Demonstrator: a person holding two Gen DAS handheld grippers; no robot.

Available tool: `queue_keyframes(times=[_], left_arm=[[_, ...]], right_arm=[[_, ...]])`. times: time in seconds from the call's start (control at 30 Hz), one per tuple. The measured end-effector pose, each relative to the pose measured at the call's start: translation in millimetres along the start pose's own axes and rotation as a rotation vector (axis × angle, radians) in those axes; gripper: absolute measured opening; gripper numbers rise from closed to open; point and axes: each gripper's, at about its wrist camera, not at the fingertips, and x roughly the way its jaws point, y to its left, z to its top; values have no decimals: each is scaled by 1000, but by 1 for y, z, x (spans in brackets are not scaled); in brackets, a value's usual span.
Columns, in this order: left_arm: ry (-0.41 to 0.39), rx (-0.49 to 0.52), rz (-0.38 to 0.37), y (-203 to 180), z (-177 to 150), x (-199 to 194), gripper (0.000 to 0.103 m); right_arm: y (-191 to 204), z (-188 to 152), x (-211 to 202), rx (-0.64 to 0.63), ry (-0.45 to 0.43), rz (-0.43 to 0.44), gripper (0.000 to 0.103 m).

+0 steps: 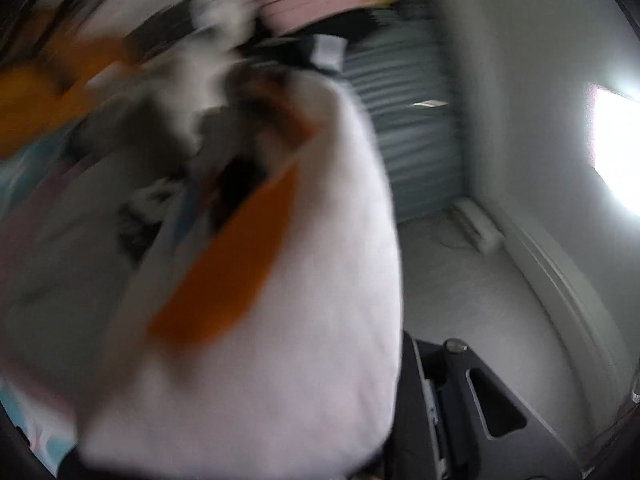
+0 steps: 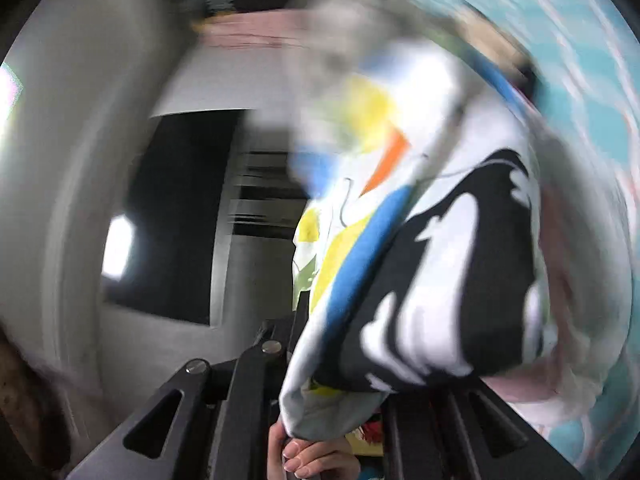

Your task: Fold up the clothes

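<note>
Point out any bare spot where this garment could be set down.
Bare: the pale floor between the ribbed shutter and the wall, past a white block. Crowded: the garment fills the left view's left side and drapes the right gripper.

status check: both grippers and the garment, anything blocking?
Left gripper and right gripper: fabric draped over both, jaws hidden. White printed garment hangs between them, unfolded. Frames blurred; no obstruction visible.

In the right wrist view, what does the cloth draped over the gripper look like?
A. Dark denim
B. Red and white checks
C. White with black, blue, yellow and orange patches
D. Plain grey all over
C: the garment hanging over the right gripper is white with a large black patch, a blue stripe, and yellow and orange shapes.
</note>
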Motion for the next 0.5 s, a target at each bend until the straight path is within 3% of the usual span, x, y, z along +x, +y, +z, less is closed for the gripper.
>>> queue_keyframes(times=[0.07,0.13,0.2,0.33,0.5], left_arm=[[2,-161,67,81,2,2,15],[-6,-304,55,147,-6,-3,18],[-8,-314,83,175,-12,-8,24],[12,-177,159,173,-7,-18,27],[86,-186,215,162,-8,-12,36]], right_arm=[[-41,-12,7,85,5,7,12],[-58,-23,6,94,13,-13,12],[-62,-33,3,74,20,-40,12],[-65,-44,-9,71,2,-24,12],[-61,-56,-21,-6,-48,-138,17]])
